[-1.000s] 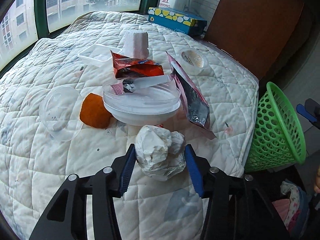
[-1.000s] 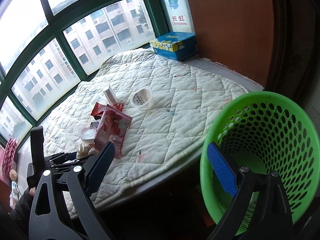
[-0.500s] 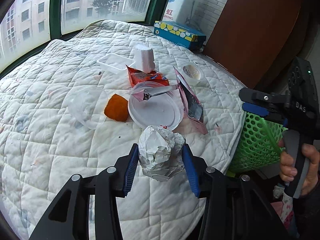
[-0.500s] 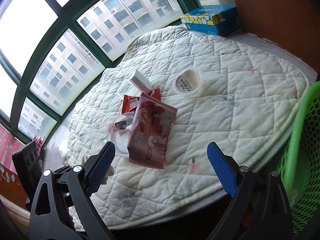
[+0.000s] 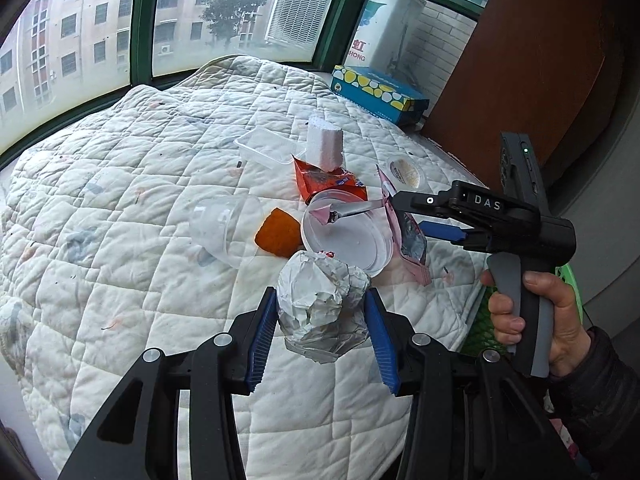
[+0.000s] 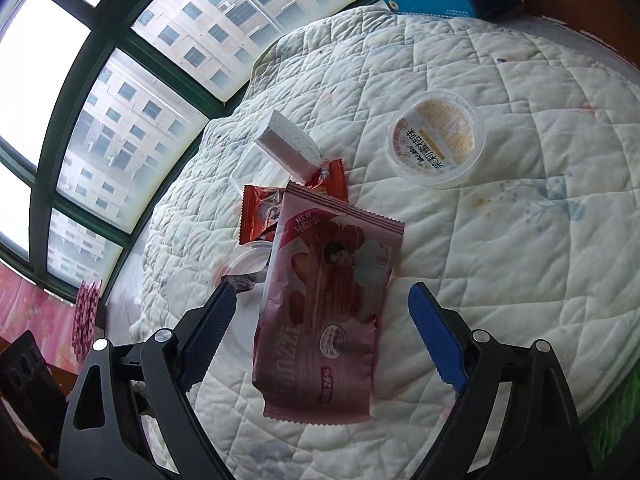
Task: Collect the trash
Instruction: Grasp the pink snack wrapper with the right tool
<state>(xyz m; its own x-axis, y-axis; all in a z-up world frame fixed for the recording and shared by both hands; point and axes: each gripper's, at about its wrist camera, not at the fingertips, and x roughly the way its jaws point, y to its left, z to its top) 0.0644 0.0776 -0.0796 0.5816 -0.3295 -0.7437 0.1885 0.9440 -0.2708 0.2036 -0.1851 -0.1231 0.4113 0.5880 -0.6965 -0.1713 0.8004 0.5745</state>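
Note:
My left gripper (image 5: 322, 330) is shut on a crumpled white paper ball (image 5: 322, 308), lifted above the quilted white cover (image 5: 120, 248). My right gripper (image 6: 322, 332), seen as a black tool (image 5: 424, 220) in a hand, hovers over a pink snack wrapper (image 6: 326, 312); its jaws are closing, wide of the wrapper on both sides, pads not touching. Behind lie an orange-red wrapper (image 6: 256, 216), a white foam block (image 6: 286, 148), a shallow plastic bowl (image 5: 344, 236), an orange scrap (image 5: 278, 232), a clear cup (image 5: 224, 228) and a small lidded tub (image 6: 436, 144).
A green mesh basket (image 5: 482, 328) stands beyond the cover's right edge, mostly hidden behind the hand. A blue patterned tissue box (image 5: 378, 92) sits at the far end by a brown panel. A clear tray (image 5: 264, 148) lies behind the foam block. Windows curve round the far side.
The left gripper has lifted and drawn back with the paper ball. The right gripper swung from the green basket over to the table and now sits above the pink wrapper, jaws slightly narrower.

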